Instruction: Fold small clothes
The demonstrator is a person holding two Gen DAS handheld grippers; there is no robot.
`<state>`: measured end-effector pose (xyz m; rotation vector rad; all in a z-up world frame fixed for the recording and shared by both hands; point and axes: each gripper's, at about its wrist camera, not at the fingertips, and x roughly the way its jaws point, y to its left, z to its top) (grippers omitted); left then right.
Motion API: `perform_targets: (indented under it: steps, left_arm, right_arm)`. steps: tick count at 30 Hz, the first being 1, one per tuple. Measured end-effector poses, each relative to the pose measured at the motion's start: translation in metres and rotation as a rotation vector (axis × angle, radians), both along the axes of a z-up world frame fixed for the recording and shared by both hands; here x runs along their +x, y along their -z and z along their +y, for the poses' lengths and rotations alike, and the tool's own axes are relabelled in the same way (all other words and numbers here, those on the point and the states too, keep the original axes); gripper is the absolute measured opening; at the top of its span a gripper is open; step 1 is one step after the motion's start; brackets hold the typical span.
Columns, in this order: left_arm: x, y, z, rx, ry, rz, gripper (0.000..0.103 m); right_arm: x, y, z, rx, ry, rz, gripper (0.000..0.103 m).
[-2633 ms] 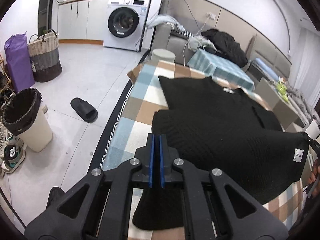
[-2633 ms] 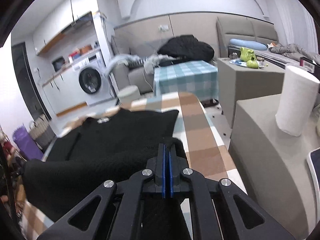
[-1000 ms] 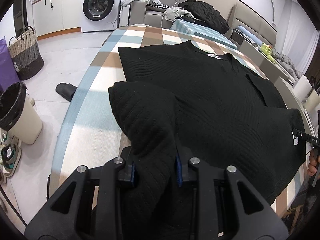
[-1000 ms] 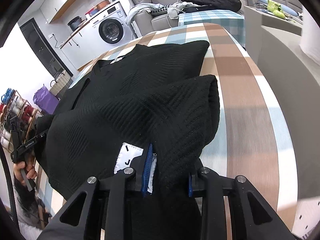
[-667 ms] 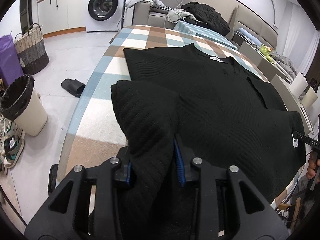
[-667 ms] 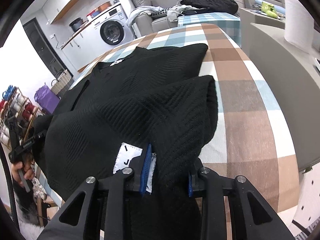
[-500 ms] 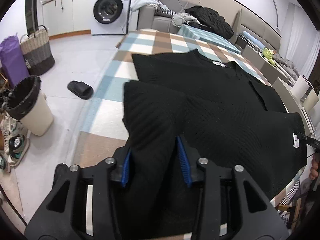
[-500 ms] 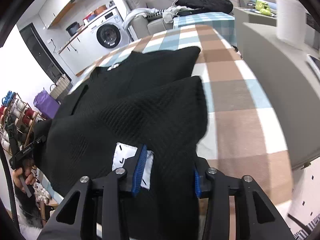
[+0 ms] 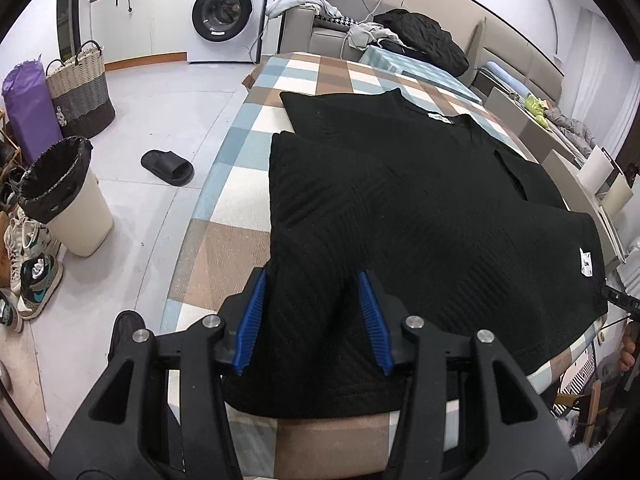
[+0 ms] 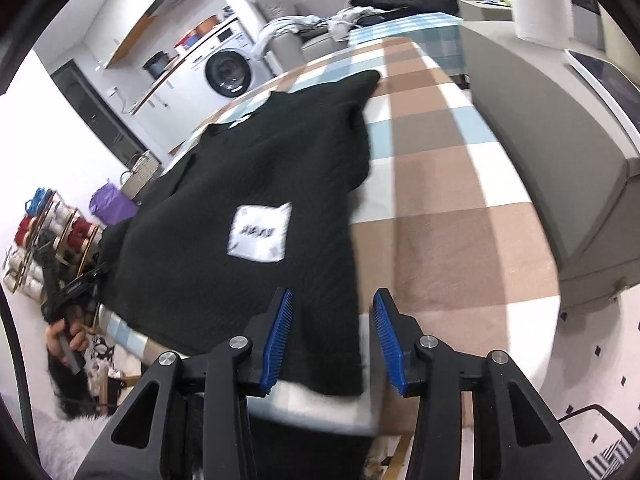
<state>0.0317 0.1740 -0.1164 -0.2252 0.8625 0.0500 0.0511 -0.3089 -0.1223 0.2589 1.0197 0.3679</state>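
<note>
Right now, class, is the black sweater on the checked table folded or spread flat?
Partly folded: the sweater lies doubled on the table, its lower half laid over its upper half, collar still showing.

Black ribbed-knit sweater (image 9: 420, 208), white label patch (image 10: 260, 238) with dark lettering, small white neck tag (image 9: 440, 118); desk (image 9: 224, 240) under checked cloth, brown, pale blue and cream squares; left hand-held gripper (image 9: 312, 316) black with blue ridged pads, silver bolts; right hand-held gripper (image 10: 332, 344) same black and blue; white washing machine (image 9: 226, 12), dark door; black slipper (image 9: 168, 168) on pale grey floor; cream bin (image 9: 66, 200) with black liner; purple bag (image 9: 24, 112); basket (image 9: 80, 96) banded beige, grey, dark brown
</note>
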Motion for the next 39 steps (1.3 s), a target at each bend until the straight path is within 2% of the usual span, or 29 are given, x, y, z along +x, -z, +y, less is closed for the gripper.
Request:
perform_targets:
  steps: [5, 8, 12, 19, 23, 29, 33, 39]
  left_arm:
    - [-0.006, -0.005, 0.003, -0.008, -0.007, -0.015, 0.044]
    - [-0.006, -0.009, 0.005, -0.021, -0.002, -0.024, 0.044]
    - [-0.009, -0.013, 0.002, -0.008, 0.011, -0.025, 0.044]
    - [-0.011, -0.013, 0.001, -0.01, 0.016, -0.02, 0.044]
    - [-0.01, -0.013, 0.001, -0.008, 0.017, -0.017, 0.044]
    - [-0.008, -0.011, -0.001, 0.007, 0.03, -0.002, 0.044]
    - [-0.005, -0.004, 0.0, 0.031, 0.02, 0.025, 0.054]
    - [-0.003, 0.006, 0.002, 0.02, 0.028, 0.058, 0.055]
  right_arm:
    - [-0.012, -0.015, 0.013, -0.022, -0.019, -0.025, 0.044]
    - [-0.013, -0.02, 0.014, 0.026, -0.024, -0.03, 0.044]
    - [-0.015, -0.024, 0.018, 0.021, -0.023, -0.032, 0.044]
    - [-0.025, -0.037, 0.038, 0.052, -0.123, -0.112, 0.044]
    - [-0.023, -0.029, 0.047, 0.031, -0.133, -0.098, 0.044]
    - [-0.014, -0.01, 0.05, -0.012, -0.085, -0.041, 0.044]
    - [-0.01, 0.0, 0.035, 0.027, -0.041, -0.002, 0.046]
    - [-0.011, 0.001, 0.025, 0.076, -0.026, -0.003, 0.047]
